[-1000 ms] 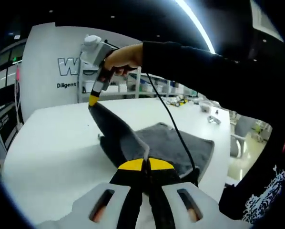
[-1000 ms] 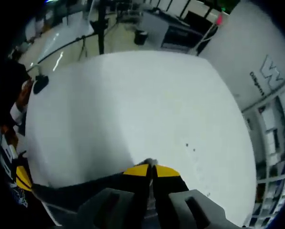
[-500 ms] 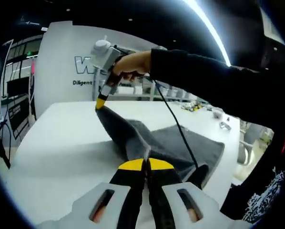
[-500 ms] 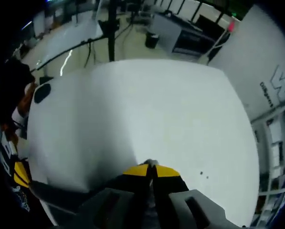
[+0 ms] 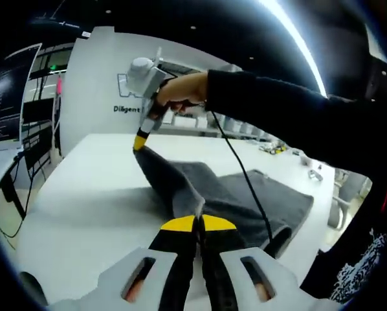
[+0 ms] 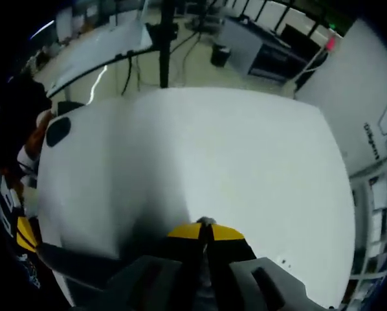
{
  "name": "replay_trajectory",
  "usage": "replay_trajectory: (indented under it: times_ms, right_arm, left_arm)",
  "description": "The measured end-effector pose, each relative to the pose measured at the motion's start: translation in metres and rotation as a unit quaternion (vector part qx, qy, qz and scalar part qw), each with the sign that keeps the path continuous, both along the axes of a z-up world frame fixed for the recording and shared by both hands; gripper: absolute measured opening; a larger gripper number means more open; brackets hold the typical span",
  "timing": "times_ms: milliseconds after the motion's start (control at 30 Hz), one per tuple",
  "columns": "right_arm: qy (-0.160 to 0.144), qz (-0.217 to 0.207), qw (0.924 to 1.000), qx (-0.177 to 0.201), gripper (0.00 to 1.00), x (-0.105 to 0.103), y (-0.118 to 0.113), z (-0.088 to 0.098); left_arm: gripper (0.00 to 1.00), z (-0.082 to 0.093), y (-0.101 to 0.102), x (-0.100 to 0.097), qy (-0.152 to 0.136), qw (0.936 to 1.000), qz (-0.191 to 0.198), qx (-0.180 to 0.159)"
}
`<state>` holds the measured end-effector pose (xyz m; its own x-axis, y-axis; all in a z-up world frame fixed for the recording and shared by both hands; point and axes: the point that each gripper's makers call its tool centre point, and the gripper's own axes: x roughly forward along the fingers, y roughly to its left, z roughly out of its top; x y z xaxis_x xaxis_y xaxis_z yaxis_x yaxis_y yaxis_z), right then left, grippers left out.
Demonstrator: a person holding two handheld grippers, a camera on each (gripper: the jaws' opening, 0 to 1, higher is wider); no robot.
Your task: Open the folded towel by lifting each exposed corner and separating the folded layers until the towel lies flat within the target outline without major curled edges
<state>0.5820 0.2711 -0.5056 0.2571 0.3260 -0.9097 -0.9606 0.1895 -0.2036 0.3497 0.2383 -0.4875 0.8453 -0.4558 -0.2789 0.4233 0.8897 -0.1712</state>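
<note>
— Two grippers on the towel [image 5: 245, 197]?
— Yes. My left gripper [image 5: 197, 223] is pressed together on a near corner; my right gripper [image 5: 139, 141] pinches another at 11 o'clock, held above the white table [image 5: 83, 194].
— How do I do this step well?
— I'd keep both pinches firm, pull the corners apart evenly, lay the layer down taut so no edge curls.
— Where's the rest?
— Grey bulk lies on the table at 3 o'clock; raised fold runs between both tips.
</note>
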Motion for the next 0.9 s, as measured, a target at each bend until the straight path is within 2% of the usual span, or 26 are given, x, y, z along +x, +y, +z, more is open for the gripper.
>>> replay_trajectory:
  times_ms: [300,567,900]
  right_arm:
    - [0.006,0.017,0.9997,0.014,0.00,-0.010,0.037,-0.008]
    - [0.009,0.030,0.9993,0.019,0.00,-0.018,0.068,-0.017]
    - [0.003,0.050,0.9985,0.022,0.00,-0.027,0.104,-0.015]
  left_arm:
    - [0.00,-0.005,0.040,-0.010,0.006,0.9991,0.043,-0.001]
    - [0.00,-0.010,0.062,-0.020,0.014,0.9978,0.065,-0.003]
    - [0.00,-0.006,0.089,-0.027,0.010,0.9958,0.090,-0.003]
